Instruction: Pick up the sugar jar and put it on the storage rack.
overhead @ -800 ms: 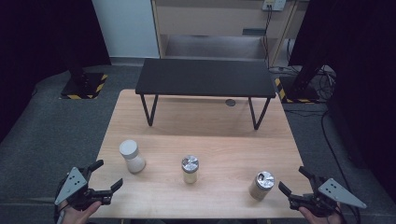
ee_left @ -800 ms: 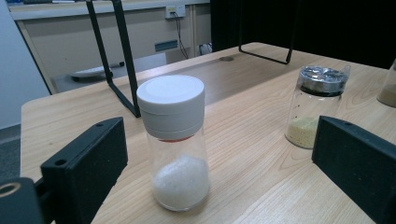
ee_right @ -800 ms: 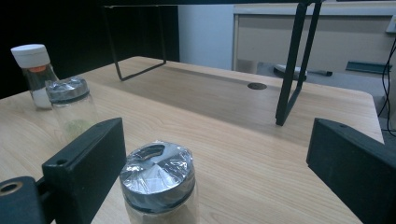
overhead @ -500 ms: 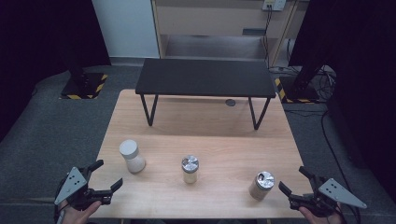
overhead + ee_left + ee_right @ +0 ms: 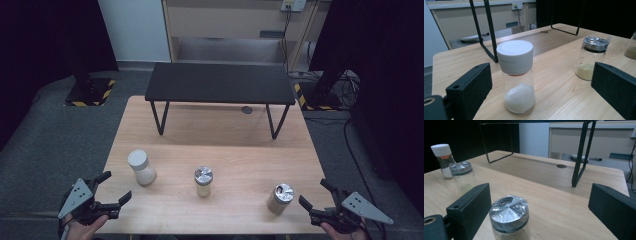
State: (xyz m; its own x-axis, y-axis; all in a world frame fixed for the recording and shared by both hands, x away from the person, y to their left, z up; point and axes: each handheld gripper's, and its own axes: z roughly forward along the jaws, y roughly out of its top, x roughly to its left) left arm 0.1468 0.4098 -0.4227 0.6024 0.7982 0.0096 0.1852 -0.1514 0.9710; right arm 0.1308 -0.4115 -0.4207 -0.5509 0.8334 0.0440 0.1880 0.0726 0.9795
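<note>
The left gripper (image 5: 114, 188), jaws wide and empty, sits at seven o'clock of the white-capped glass salt shaker (image 5: 141, 167); the right gripper (image 5: 315, 196), equally wide, sits at three o'clock of the foil-topped glass jar (image 5: 279, 198).

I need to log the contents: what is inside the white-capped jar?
The white-capped jar holds white grains heaped in its bottom third; the clear glass above looks empty. The cap hides the neck's inside.

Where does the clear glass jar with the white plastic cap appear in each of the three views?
High view: clear glass jar with the white plastic cap, left of centre on the wooden table.
Left gripper view: centre foreground, between open jaws.
Right gripper view: far upper left.
Shared landmark: black metal bench.
</note>
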